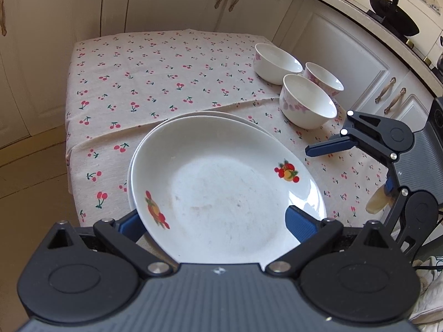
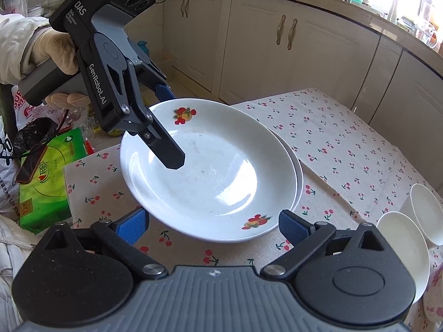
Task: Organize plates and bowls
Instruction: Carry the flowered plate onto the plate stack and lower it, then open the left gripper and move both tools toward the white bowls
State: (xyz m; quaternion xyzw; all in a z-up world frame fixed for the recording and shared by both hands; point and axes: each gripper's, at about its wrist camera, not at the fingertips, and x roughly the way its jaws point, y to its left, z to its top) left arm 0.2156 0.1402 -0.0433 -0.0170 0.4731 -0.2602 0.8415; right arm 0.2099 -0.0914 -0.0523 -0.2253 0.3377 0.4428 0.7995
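The left gripper stands wide, its jaws straddling the near rim of the top plate; one blue pad lies under the rim at left, the other over it at right. From the right wrist view, one finger reaches over the plate's hollow and the other passes behind the rim, neither clearly pinching. The top plate sits on a second plate, whose edge peeks out beyond the fingers.

The right gripper is spread wide too, the plate stack's edge lying between its pads without touching either. The left wrist view shows this gripper from the side, well right of the stack and free of everything.

Three bowls cluster ahead and right of the left fingers. Only the right wrist view shows the green tissue pack beyond the table corner. Ahead of the left fingers the cherry-print tablecloth runs to its far edge, with cabinets behind.
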